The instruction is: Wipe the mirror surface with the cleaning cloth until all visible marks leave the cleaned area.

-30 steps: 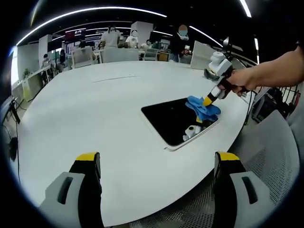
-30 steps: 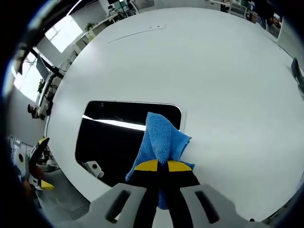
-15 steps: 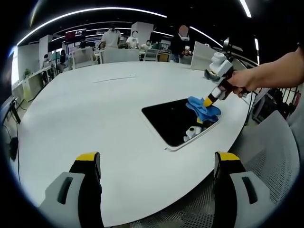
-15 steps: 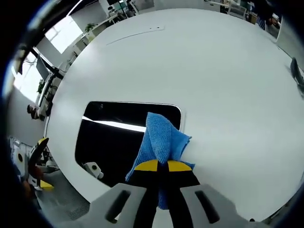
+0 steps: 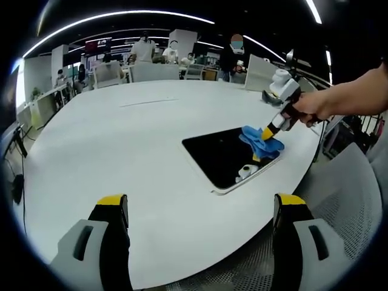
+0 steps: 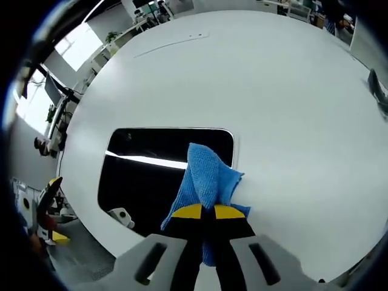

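Right gripper view looks down on the blue, nubbly microfibre cleaning cloth [image 6: 207, 182], which rises in a soft folded peak from between the yellow-tipped black jaws of the right gripper [image 6: 203, 212] at lower centre; the jaws are pressed together, clamped on the cloth's lower edge. The cloth lies over the right end of the flat rectangular mirror with rounded corners and a thin pale rim [image 6: 151, 176], whose glossy dark surface reflects a bright streak of ceiling light and a small white gripper part near its lower left edge. The mirror rests flat on the broad, smooth, matt white round table [image 6: 273, 91], close to the table's near edge. Left gripper view shows the same scene from across the table edge: the left gripper [image 5: 200, 209] has its two yellow-capped black and grey jaws standing wide apart at the bottom of the frame, holding nothing, above the table's rim and a grey perforated mesh chair back [image 5: 339, 200] at lower right. In that view the mirror [image 5: 221, 157] sits right of centre, well apart from the left gripper's jaws, with the cloth [image 5: 262, 139] bunched at its upper right end under the right gripper [image 5: 267, 128], held by a person's hand [image 5: 312, 106] reaching in from the right edge.
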{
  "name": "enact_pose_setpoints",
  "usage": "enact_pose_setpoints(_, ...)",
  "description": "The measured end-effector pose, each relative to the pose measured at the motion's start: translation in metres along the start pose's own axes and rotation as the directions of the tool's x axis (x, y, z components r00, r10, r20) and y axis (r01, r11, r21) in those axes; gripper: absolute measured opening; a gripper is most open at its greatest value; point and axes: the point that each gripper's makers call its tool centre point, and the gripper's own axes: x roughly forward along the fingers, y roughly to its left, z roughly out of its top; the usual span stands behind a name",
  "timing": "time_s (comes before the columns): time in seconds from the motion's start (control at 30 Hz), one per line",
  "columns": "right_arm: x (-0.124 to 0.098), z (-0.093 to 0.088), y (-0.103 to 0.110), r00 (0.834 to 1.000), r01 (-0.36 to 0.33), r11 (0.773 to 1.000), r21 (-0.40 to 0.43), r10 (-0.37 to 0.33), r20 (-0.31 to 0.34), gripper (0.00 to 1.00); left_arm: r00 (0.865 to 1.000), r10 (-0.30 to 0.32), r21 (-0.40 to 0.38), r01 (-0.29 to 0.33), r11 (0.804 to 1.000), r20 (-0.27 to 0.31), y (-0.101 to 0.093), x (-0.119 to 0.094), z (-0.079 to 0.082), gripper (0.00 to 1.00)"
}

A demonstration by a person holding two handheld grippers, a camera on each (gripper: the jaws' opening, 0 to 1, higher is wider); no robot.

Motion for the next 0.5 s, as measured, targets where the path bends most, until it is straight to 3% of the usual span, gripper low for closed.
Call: enact_pose_setpoints(0.5, 0.0004, -0.0032, 0.0016, 1.000, -0.018, 1.000, 0.017, 0.018, 0.004, 0.00, 1.000, -0.002, 0.006, 0.002, 1.000, -0.005, -0.0012, 0.0009, -0.0010, 0.99)
